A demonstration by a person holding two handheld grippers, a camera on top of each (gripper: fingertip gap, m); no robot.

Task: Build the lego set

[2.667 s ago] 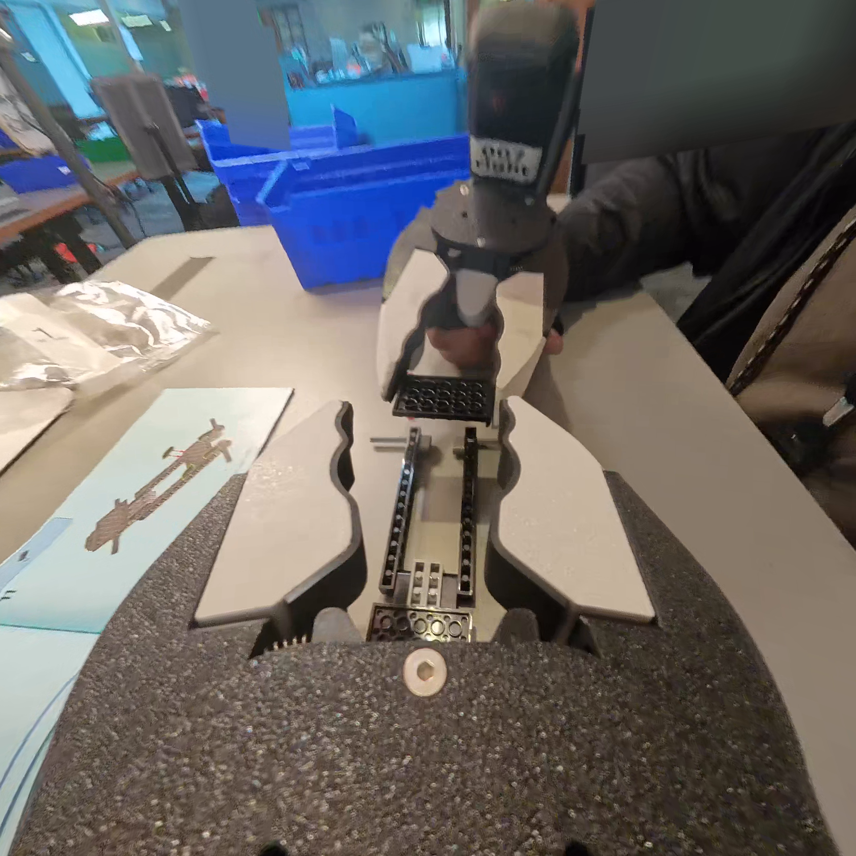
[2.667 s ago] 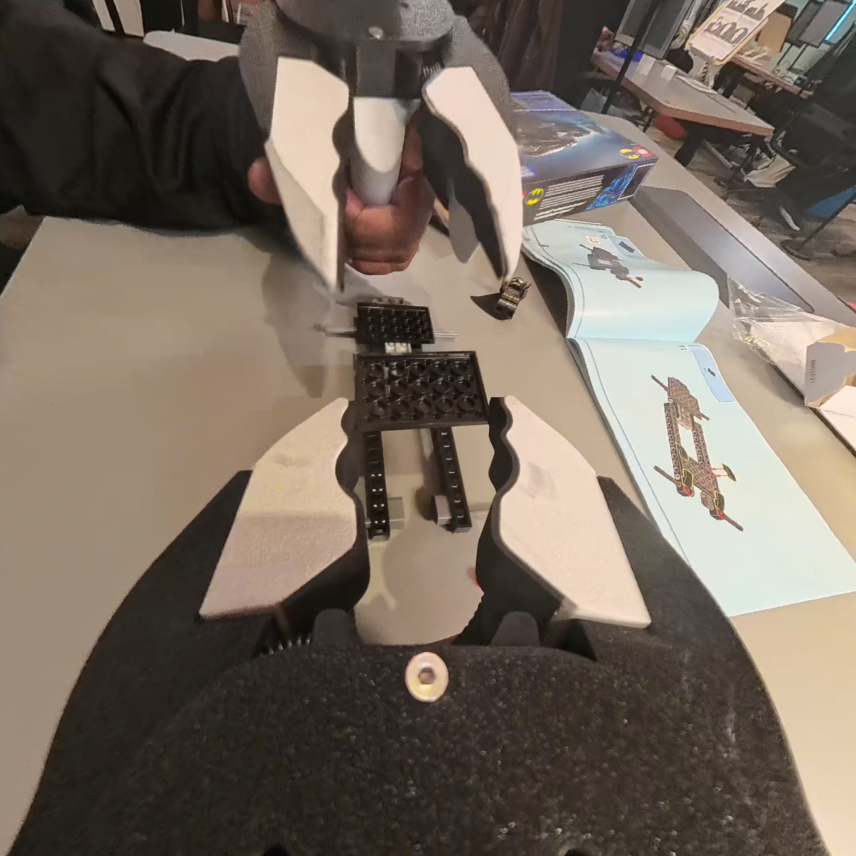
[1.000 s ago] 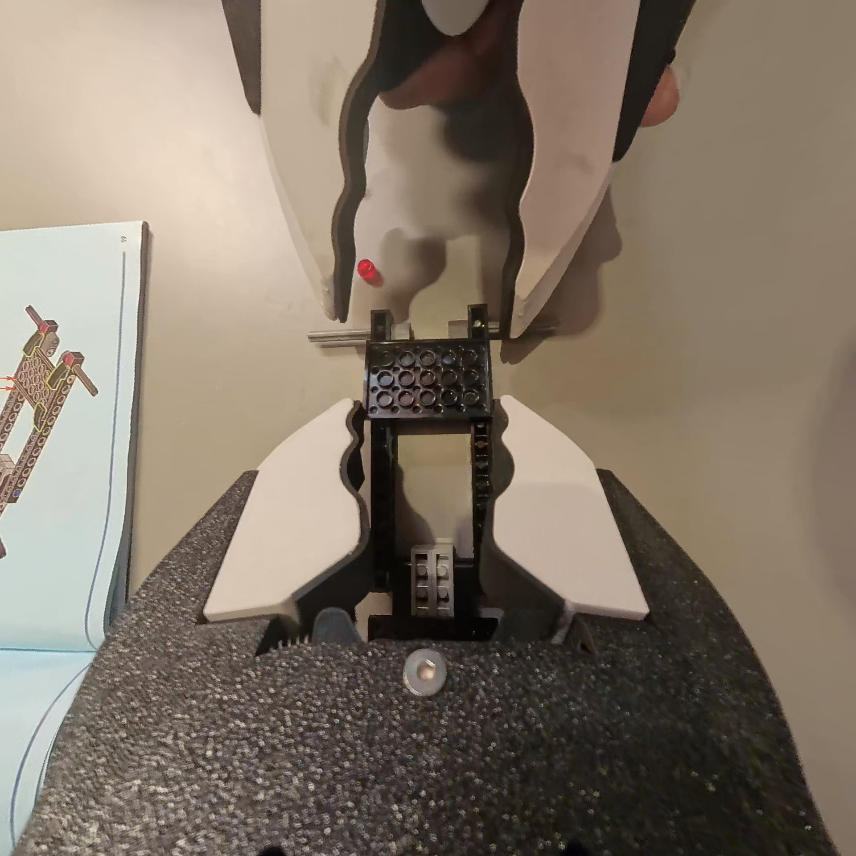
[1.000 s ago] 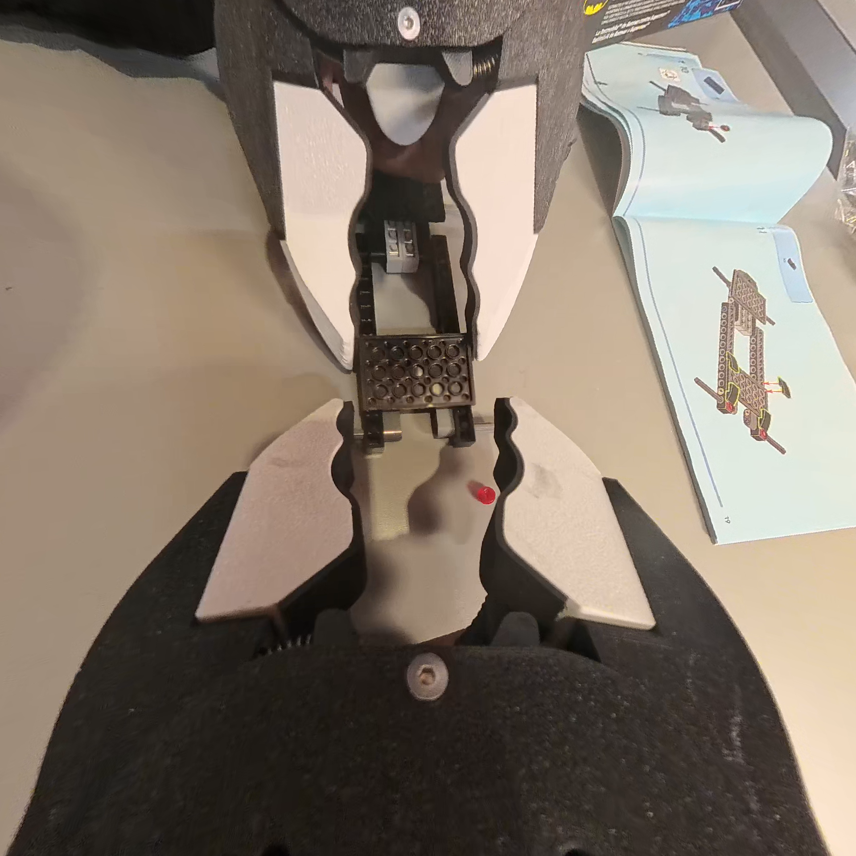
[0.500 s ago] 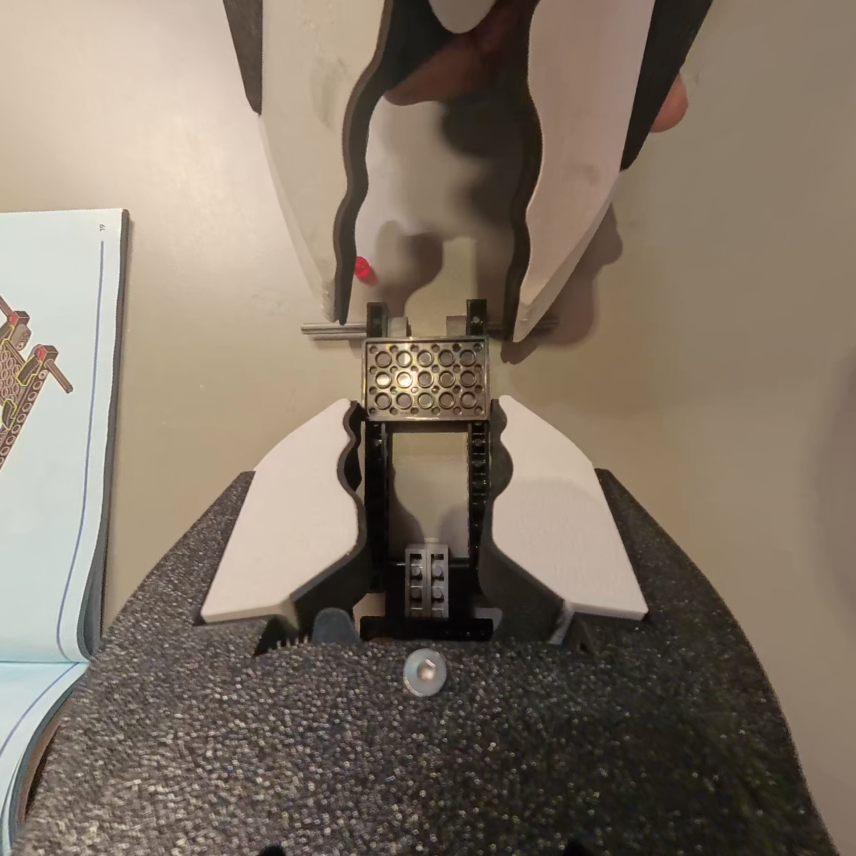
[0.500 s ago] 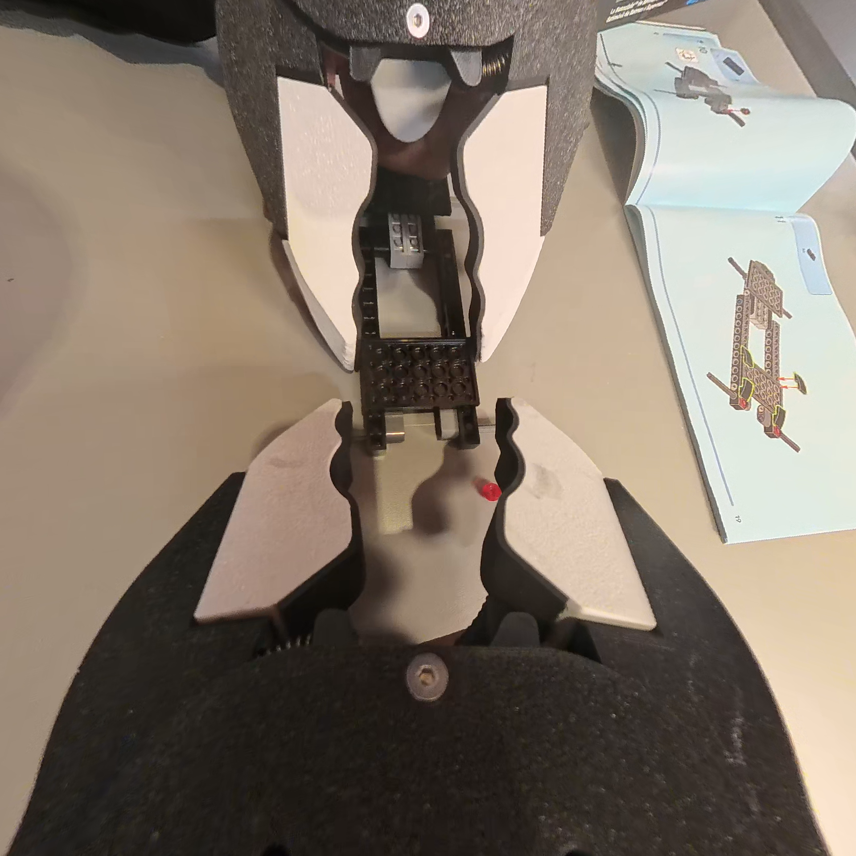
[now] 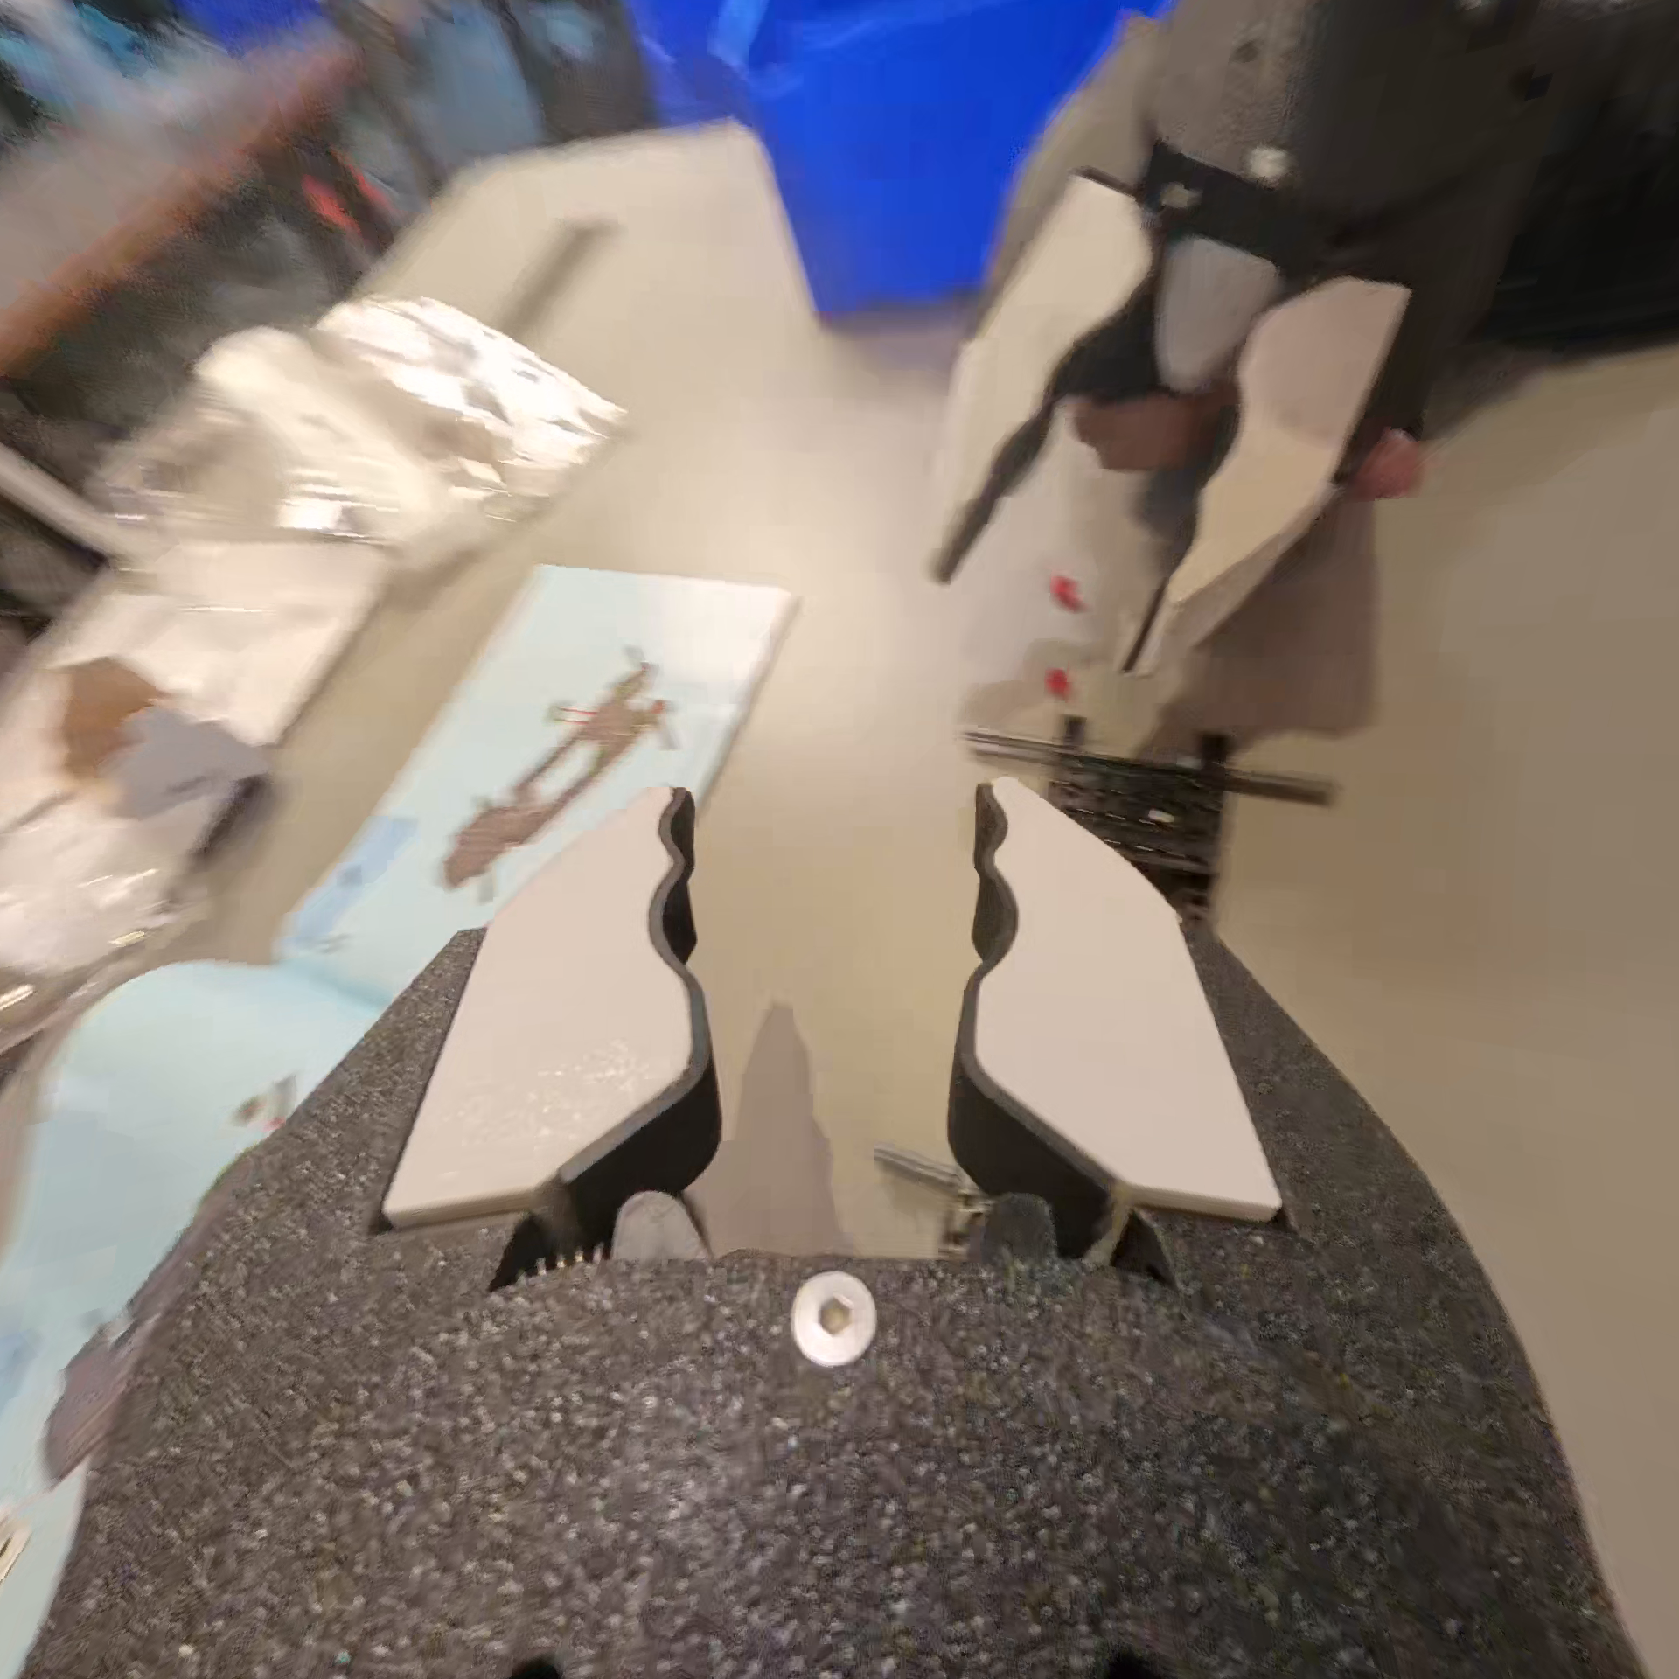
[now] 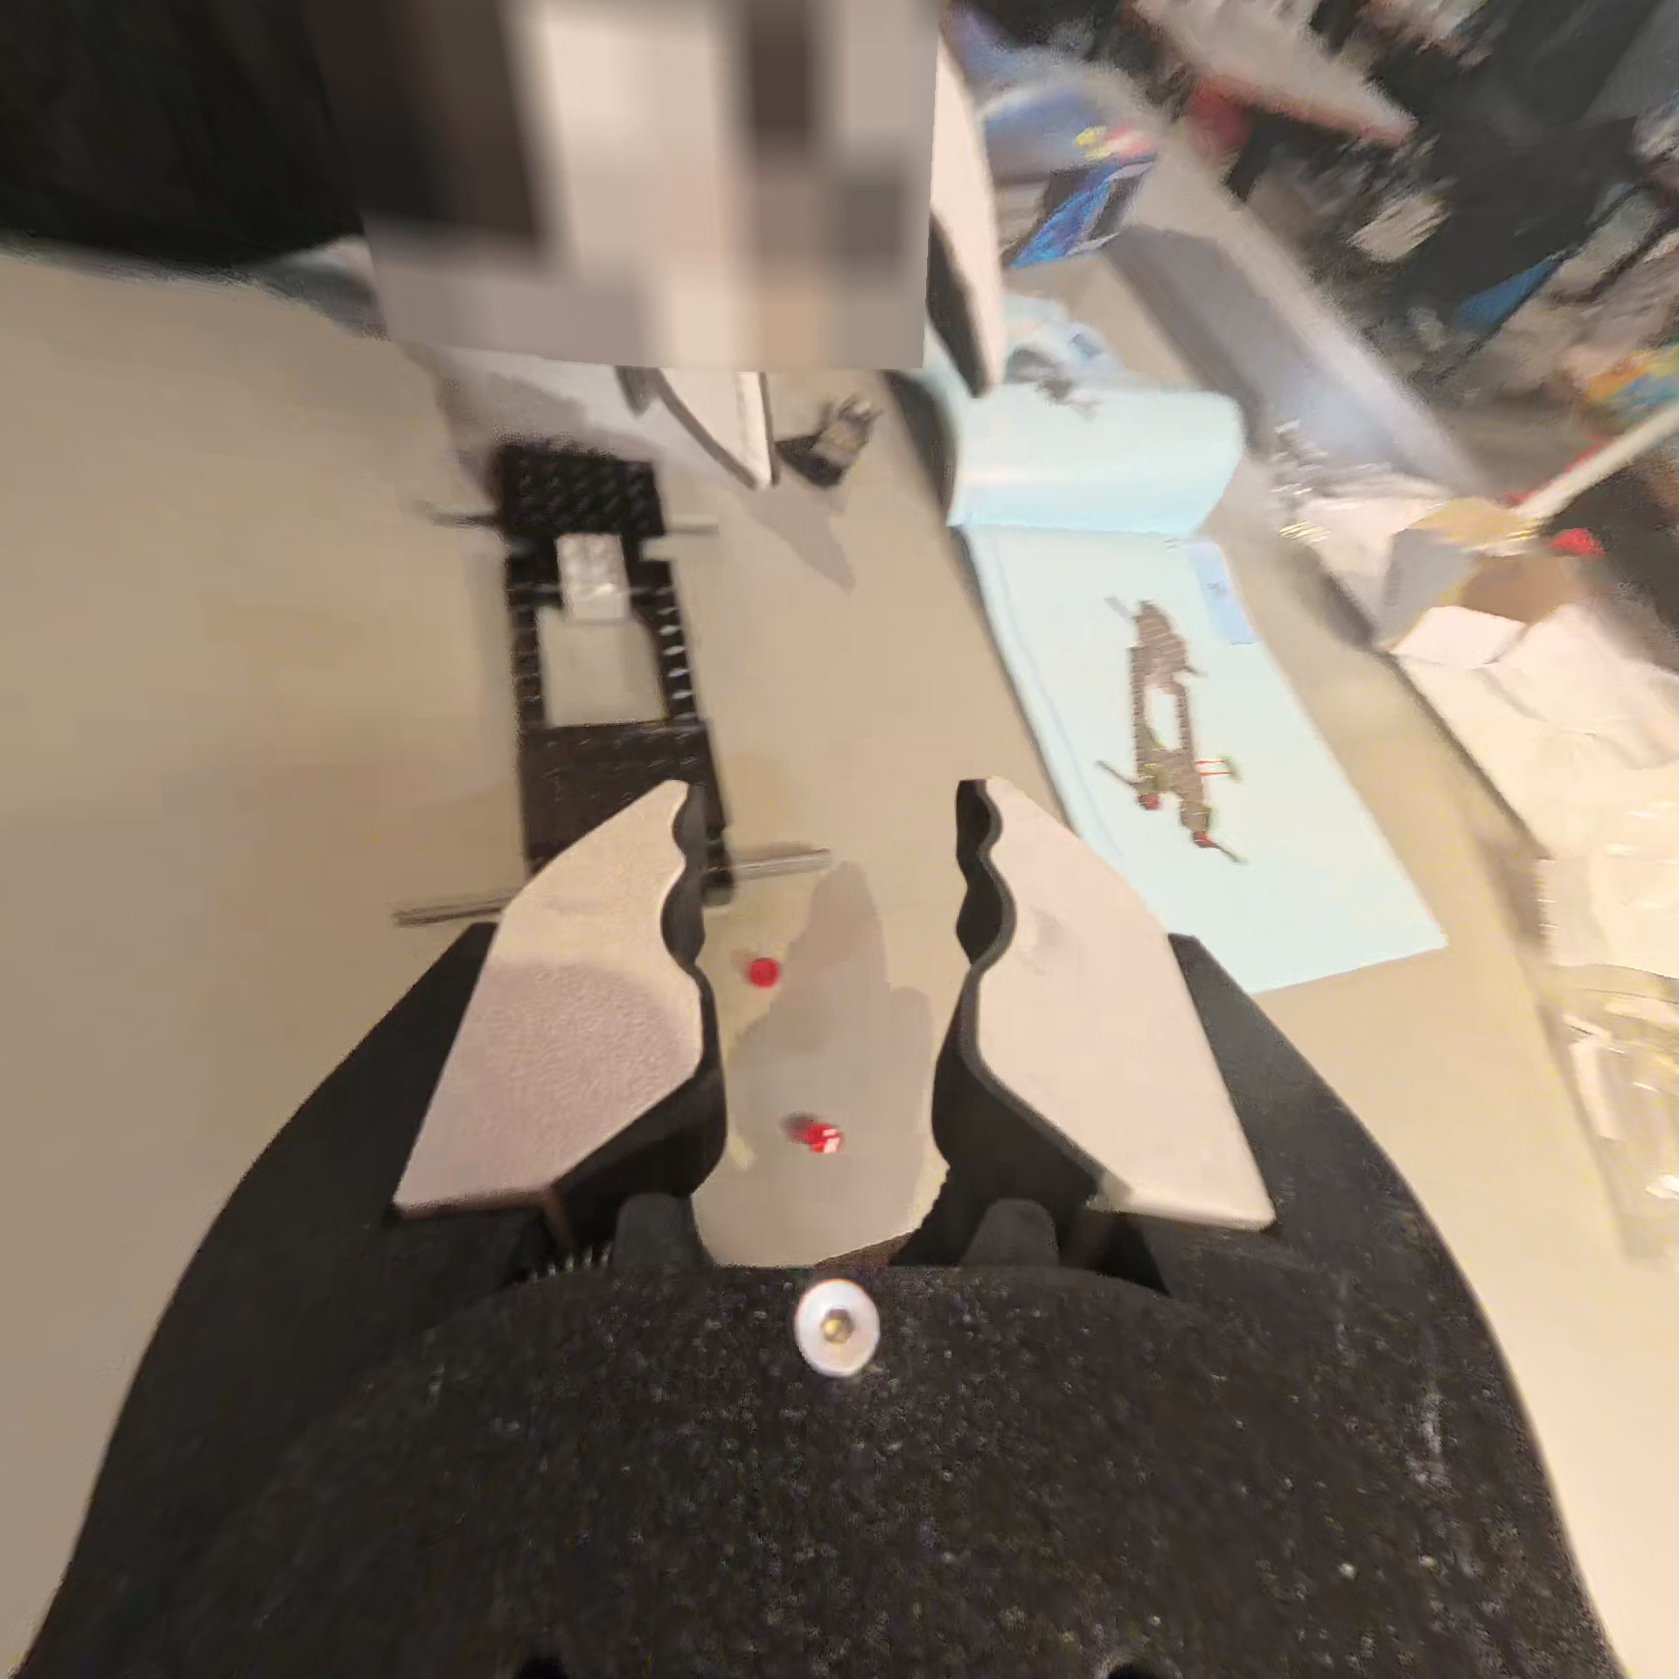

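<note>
A black brick frame point(image 8: 618, 763) with grey axles and a small grey brick lies flat on the tan table point(image 8: 227, 636). My right gripper point(image 8: 822, 790) is open and empty above the table, just right of the frame's near end. Two small red pieces point(image 8: 761, 970) point(image 8: 818, 1136) lie on the table between its fingers. My left gripper point(image 7: 827, 799) is open and empty over bare table; the frame point(image 7: 1145, 809) lies to the right behind its right finger. The right gripper point(image 7: 1040, 618) shows there raised above the red pieces point(image 7: 1056, 681). Both views are blurred.
An open light-blue instruction booklet point(image 8: 1181, 727) point(image 7: 591, 727) lies beside the frame. Crumpled clear bags point(image 7: 363, 436) and white packaging point(image 8: 1499, 636) lie beyond it. A blue bin point(image 7: 881, 154) stands at the back. A small dark figure point(image 8: 831, 436) stands beyond the frame.
My left gripper opened, let go of the black frame and pulled away to the left. My right gripper drew back from the frame's other end. The frame now lies free on the table.
</note>
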